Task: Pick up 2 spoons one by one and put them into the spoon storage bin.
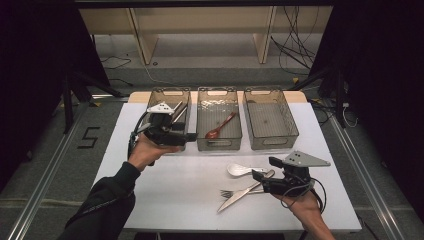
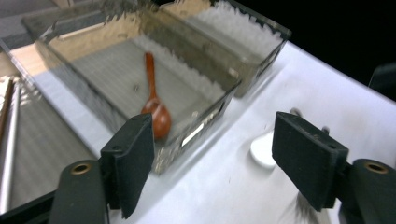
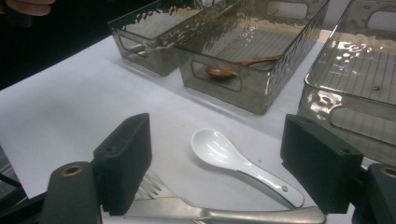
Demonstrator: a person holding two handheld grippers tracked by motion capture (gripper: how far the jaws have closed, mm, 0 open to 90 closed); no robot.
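Note:
My left gripper (image 1: 189, 136) (image 2: 215, 140) hovers open over the front of the left bin (image 1: 170, 92), with nothing between its jaws. Ahead of it a brown wooden spoon (image 1: 218, 128) (image 2: 156, 114) (image 3: 233, 66) lies in the middle bin (image 1: 217, 91). My right gripper (image 1: 264, 169) (image 3: 215, 140) stands open low over the table's front right. A white ceramic spoon (image 1: 240, 170) (image 3: 219, 149) (image 2: 262, 150) lies bowl-up just ahead of its jaws. A steel knife (image 1: 240, 195) (image 3: 224, 214) and a fork (image 1: 227, 192) (image 3: 152, 186) lie crossed beside it.
Three smoky clear bins stand side by side at the back of the white table (image 1: 165, 190). The right bin (image 1: 290, 120) holds nothing. Chopsticks (image 2: 9, 121) lie in the left bin. Table edges drop to the floor on every side.

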